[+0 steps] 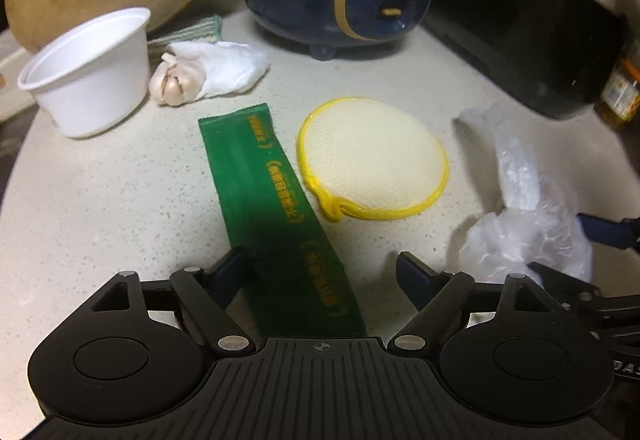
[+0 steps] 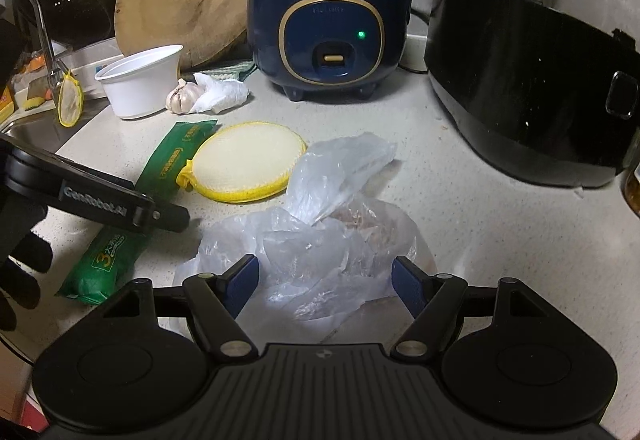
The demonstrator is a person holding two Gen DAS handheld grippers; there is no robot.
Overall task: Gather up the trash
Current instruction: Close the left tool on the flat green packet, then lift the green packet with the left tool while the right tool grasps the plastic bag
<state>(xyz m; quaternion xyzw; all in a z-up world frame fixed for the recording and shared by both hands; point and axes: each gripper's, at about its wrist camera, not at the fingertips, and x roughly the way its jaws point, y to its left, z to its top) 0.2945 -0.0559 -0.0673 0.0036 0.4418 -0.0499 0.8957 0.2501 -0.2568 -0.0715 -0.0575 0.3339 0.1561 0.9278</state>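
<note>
Two pieces of trash lie by the yellow-rimmed scrubber (image 1: 372, 159) on the speckled worktop (image 1: 100, 191): a long green wrapper (image 1: 272, 215) just left of it and a crumpled clear plastic bag (image 2: 320, 232) to its right. The wrapper's long axis runs from near the left gripper (image 1: 320, 272) away toward the white cup (image 1: 92, 75). That gripper is spread wide, its left finger beside the wrapper's edge, holding nothing. Only the right wrist view shows the wrapper's puffy near end, the sink tap (image 2: 40, 23) and a black-gloved hand (image 2: 20, 240). The right gripper (image 2: 324, 284) is released too, its blue pads (image 2: 242, 284) either side of the bag. Behind the scrubber stands a navy cooker (image 2: 324, 23).
</note>
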